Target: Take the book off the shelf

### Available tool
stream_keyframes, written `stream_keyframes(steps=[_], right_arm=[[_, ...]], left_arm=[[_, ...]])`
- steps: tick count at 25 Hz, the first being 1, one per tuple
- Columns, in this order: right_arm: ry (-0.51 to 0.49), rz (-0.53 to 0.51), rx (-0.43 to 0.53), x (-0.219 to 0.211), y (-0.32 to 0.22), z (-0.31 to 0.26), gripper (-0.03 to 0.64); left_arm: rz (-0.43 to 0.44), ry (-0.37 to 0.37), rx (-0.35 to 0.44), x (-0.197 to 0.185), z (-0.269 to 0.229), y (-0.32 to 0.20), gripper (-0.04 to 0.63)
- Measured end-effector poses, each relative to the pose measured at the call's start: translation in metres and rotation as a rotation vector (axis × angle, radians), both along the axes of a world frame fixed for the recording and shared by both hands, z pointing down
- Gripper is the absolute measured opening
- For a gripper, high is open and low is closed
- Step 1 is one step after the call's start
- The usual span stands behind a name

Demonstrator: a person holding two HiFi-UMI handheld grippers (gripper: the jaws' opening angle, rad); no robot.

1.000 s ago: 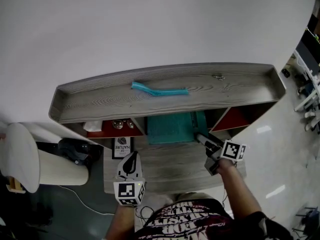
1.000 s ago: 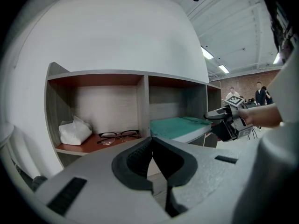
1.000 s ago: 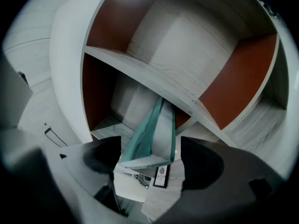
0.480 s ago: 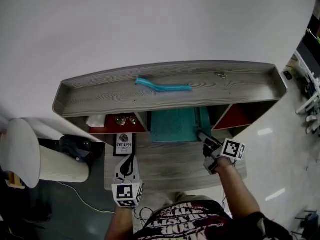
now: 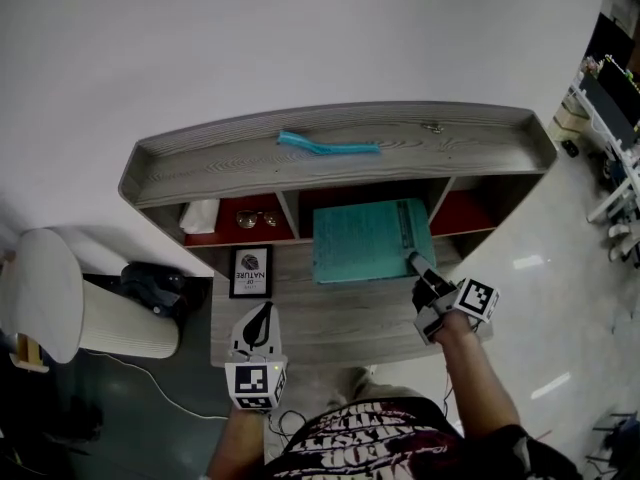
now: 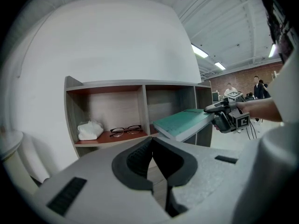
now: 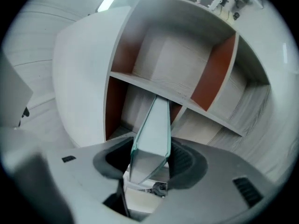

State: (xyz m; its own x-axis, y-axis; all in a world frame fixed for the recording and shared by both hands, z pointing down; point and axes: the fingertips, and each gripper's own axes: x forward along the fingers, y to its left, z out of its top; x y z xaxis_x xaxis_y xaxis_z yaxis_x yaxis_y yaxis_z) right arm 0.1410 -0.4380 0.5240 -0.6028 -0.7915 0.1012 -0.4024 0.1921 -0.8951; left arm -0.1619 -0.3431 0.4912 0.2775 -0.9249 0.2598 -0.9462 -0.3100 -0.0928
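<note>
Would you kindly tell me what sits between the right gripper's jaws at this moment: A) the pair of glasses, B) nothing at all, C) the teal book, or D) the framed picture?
C: in the right gripper view the right gripper, whose jaws have just been closing, pinches the teal book by its edge, and the head view shows that book jutting out of the shelf.

Right gripper (image 5: 416, 266), at the right on a bare outstretched forearm (image 5: 482, 378), points about level toward the far side. Its jaws have just been closing and now clamp the near right corner of the book (image 5: 368, 240). Left gripper (image 5: 262, 313), near left, points the same way, its jaws together and empty.
</note>
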Motion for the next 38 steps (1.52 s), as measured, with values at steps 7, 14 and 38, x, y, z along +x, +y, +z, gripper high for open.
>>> stream_keyframes(steps=[7, 14, 38], right_arm=[[-0.215, 0.074, -0.105, -0.001, 0.035, 0.021, 0.204], [-0.263, 0.069, -0.114, -0.002, 0.055, 0.025, 0.189], [-0.104, 0.047, -0.328, 0.005, 0.103, 0.164, 0.176]], left_arm=[[0.004, -0.006, -0.019, -0.01, 0.004, 0.042, 0.005], [-0.008, -0.013, -0.02, -0.015, 0.004, 0.059, 0.006], [0.026, 0.006, -0.024, 0.004, 0.008, 0.062, 0.006]])
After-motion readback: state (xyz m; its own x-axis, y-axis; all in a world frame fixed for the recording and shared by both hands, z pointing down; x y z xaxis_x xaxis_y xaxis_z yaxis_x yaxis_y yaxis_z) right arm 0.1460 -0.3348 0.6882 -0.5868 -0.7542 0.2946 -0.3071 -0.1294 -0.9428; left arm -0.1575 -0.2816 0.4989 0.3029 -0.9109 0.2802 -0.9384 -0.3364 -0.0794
